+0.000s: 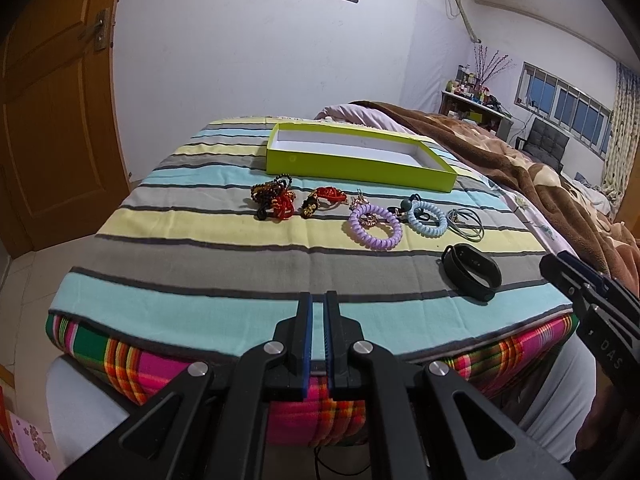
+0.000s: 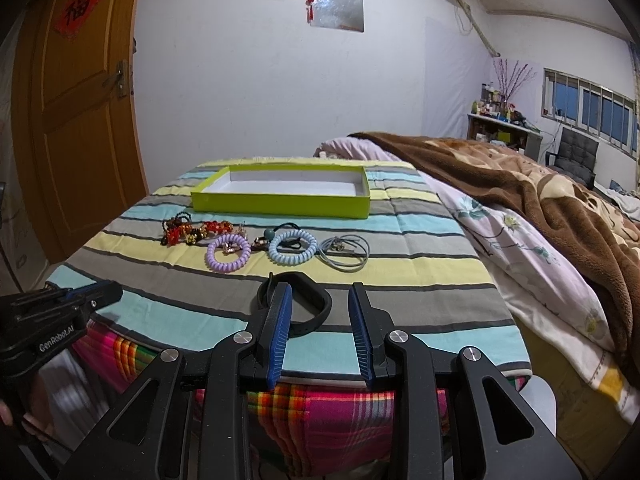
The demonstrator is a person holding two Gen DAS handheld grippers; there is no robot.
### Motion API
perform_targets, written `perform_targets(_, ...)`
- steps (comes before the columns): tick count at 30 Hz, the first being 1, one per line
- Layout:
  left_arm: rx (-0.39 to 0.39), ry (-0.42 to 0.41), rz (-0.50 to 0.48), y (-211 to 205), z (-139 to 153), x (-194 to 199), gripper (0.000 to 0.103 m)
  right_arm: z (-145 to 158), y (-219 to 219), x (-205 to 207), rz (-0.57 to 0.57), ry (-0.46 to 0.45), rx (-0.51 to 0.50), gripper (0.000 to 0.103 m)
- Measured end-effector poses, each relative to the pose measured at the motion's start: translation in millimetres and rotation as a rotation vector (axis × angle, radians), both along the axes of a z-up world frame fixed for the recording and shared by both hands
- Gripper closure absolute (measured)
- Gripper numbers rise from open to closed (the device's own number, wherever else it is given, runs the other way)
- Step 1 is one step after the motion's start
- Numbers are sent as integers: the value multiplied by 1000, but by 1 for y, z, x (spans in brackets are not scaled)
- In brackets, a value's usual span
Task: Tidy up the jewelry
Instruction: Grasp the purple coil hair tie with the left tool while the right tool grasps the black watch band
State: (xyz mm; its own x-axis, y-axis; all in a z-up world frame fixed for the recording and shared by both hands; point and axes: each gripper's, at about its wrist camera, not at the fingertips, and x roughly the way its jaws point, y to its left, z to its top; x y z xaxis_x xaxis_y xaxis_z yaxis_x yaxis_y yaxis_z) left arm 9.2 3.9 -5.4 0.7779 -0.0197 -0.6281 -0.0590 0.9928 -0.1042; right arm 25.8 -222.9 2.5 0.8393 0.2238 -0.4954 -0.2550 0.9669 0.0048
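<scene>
A lime-green box [image 1: 360, 164] [image 2: 280, 202] with a white inside stands open at the far end of the striped cloth. In front of it lie red and dark beaded bracelets [image 1: 276, 198] [image 2: 188, 230], a purple coil band [image 1: 374, 226] [image 2: 228, 256], a light-blue coil band [image 1: 428, 218] [image 2: 292, 252] and a grey cord [image 1: 466, 222] [image 2: 344, 252]. A black wristband [image 1: 472, 272] [image 2: 308, 306] lies nearest. My left gripper [image 1: 318, 300] is shut and empty at the cloth's near edge. My right gripper [image 2: 320, 292] is open, just short of the black wristband, with its left finger in front of the band.
The striped cloth [image 1: 200, 264] covers a raised surface with a plaid side [image 2: 320, 412]. A bed with a brown blanket [image 2: 520, 184] lies to the right. A wooden door [image 1: 52, 120] is at the left. The right gripper also shows in the left wrist view [image 1: 560, 264].
</scene>
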Motion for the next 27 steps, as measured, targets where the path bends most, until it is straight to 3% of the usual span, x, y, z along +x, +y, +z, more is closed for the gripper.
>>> perform_targets(9, -7, 5, -63, 0, 5, 31, 97, -16, 3, 32, 41, 97, -15, 73)
perform_targets(10, -11, 5, -72, -1, 6, 35, 95, -17, 3, 37, 42, 105, -17, 73)
perform_targets(13, -27, 5, -92, -2, 7, 48, 66, -21, 3, 50, 55, 142, -6, 73)
perform_targets(14, -39, 9, -98, -2, 7, 53, 65, -22, 3, 54, 59, 153, -6, 73)
perform_targets(27, -73, 124, -137, -16, -15, 111, 65, -36, 15, 82, 127, 252, -53, 73)
